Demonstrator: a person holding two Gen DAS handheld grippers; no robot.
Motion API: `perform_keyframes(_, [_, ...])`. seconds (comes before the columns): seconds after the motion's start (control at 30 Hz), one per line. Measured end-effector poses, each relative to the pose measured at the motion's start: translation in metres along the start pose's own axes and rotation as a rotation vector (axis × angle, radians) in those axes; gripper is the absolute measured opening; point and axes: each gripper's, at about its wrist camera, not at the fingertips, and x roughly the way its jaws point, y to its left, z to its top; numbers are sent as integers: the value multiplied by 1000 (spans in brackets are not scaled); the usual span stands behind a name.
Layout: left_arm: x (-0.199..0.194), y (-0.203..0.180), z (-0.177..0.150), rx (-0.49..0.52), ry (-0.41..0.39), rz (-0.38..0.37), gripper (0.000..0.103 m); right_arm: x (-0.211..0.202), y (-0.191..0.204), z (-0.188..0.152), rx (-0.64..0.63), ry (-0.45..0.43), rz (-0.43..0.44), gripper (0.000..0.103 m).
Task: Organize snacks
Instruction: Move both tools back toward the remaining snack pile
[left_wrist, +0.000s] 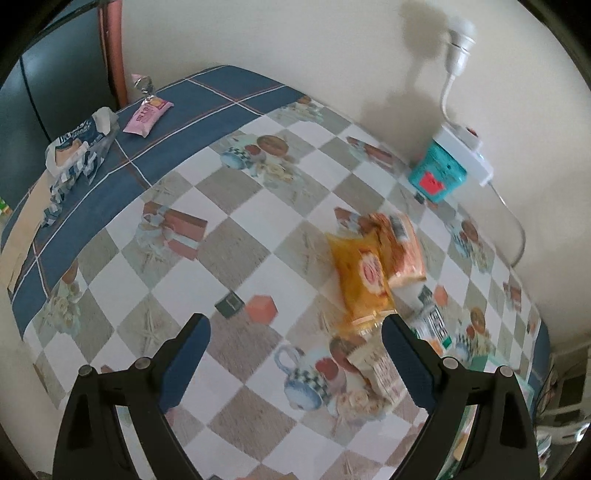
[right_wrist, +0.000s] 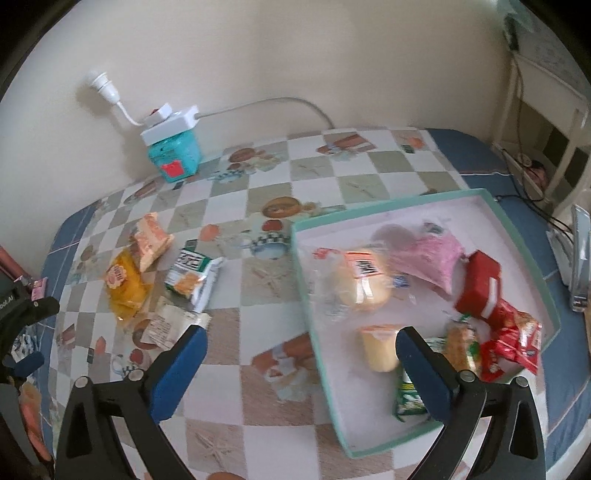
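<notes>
My left gripper (left_wrist: 295, 322) hangs open over the checkered tablecloth with nothing between its blue pads. Just beyond its right finger lie a yellow snack packet (left_wrist: 364, 280), an orange packet (left_wrist: 400, 251) and a white-and-green packet (left_wrist: 432, 323), which is partly hidden. My right gripper (right_wrist: 301, 332) is open and empty above the left rim of a teal-edged tray (right_wrist: 362, 413). Inside the tray are a wrapped bun (right_wrist: 362, 286), a pink packet (right_wrist: 430, 258), a red packet (right_wrist: 480, 284), a red bag (right_wrist: 513, 347), a yellow pudding cup (right_wrist: 380, 350) and a green packet (right_wrist: 408, 400).
A pink packet (left_wrist: 147, 114) and a blue-white bag (left_wrist: 74, 151) lie at the table's far blue border. A teal box with a white power strip (left_wrist: 443, 166) stands by the wall. A crumpled clear wrapper (right_wrist: 166, 325) lies near the loose packets. White furniture (right_wrist: 546, 122) stands past the table's right end.
</notes>
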Motion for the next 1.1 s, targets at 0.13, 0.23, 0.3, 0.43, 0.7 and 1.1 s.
perform_keyframes(0.13, [14,11,12,-27,12,-7,94,12,22,3,-28,10,24,103])
perform_keyframes(0.23, [25,16,19,-38,24,-23,94,23,38,5,-45,19,40,103])
perform_keyframes(0.3, [31,15,23,-41,20,-35,94,30,45,5,-45,27,54,103])
perform_keyframes(0.43, [42,7,27,-30,14,-65,94,49,64,5,-40,53,94,103])
perform_keyframes(0.7, [63,-27,26,110,14,-31,94,91,104,-5,-95,110,103,103])
perform_keyframes(1.1, [87,-51,27,235,49,-61,94,116,139,-17,-257,91,50,103])
